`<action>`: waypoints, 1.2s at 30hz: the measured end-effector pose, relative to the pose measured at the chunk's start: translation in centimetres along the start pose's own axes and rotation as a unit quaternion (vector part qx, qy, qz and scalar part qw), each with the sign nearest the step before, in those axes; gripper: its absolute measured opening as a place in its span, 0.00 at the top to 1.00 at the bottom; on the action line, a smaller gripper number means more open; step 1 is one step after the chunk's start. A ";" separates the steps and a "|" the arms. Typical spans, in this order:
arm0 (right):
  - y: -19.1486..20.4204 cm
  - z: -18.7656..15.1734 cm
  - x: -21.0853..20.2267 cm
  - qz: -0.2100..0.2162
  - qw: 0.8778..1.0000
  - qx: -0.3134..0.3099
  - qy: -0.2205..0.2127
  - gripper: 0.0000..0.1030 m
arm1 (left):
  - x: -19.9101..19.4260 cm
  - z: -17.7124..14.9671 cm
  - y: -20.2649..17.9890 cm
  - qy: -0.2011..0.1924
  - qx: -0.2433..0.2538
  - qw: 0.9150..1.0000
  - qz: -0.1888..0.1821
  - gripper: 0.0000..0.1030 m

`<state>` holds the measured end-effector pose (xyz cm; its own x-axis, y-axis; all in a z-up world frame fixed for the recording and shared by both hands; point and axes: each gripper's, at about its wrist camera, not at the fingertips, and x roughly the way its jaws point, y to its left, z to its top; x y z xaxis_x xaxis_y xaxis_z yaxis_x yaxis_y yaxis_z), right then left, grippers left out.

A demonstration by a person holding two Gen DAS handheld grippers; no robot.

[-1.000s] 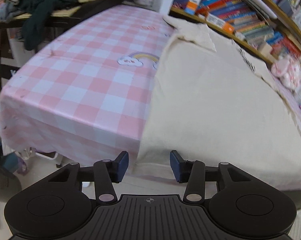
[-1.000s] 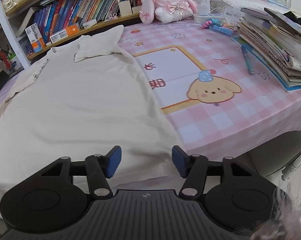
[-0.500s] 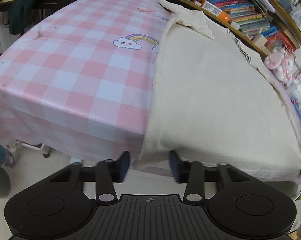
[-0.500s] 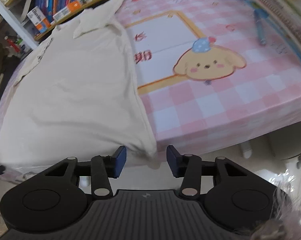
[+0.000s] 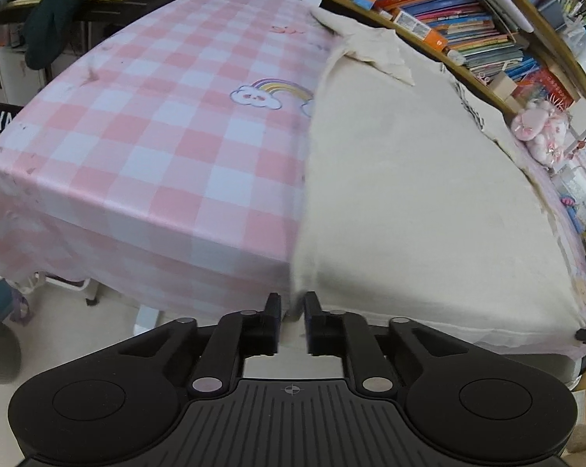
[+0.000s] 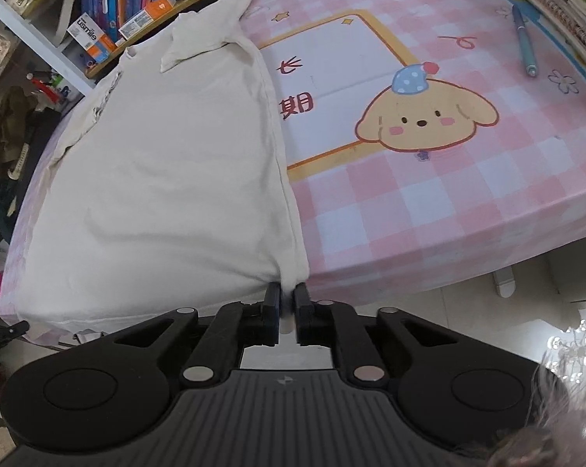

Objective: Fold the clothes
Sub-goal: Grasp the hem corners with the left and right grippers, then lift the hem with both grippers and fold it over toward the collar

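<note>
Shirt (image 5: 409,194) hem corners pinched at the table (image 5: 156,136) edge by left tool (image 5: 292,303) and right tool (image 6: 287,295)

Left gripper (image 5: 292,303): matte black body, ribbed central plate with small crosshair mark, round disc recess each side, silver pivot pins on linkage arms, dark blue pads on fingertips (image 5: 272,305). Right gripper (image 6: 287,295): same build, black, ribbed plate, silver pins, blue-padded fingertips (image 6: 271,296).
</note>
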<state>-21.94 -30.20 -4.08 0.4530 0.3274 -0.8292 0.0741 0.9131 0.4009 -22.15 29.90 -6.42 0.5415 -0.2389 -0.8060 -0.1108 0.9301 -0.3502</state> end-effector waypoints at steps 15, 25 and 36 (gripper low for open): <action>-0.3 1.3 1.1 0.014 0.998 -0.031 0.045 0.93 | 1.5 -0.2 -0.2 0.012 0.012 0.999 -0.029 0.96; 0.2 0.6 -0.8 0.009 0.999 -0.040 0.034 0.96 | -2.2 -0.7 -0.2 -0.021 -0.013 0.998 -0.065 0.97; 0.1 -2.7 -3.4 -0.001 0.999 -0.015 0.034 0.96 | -2.5 -3.6 -0.1 0.031 -0.023 0.996 -0.079 0.98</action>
<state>-25.86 -30.58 -2.26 0.3907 0.3409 -0.8551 0.0468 0.9203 0.3883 -26.54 29.37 -6.07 0.5024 -0.4001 -0.7665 -0.0662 0.8661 -0.4955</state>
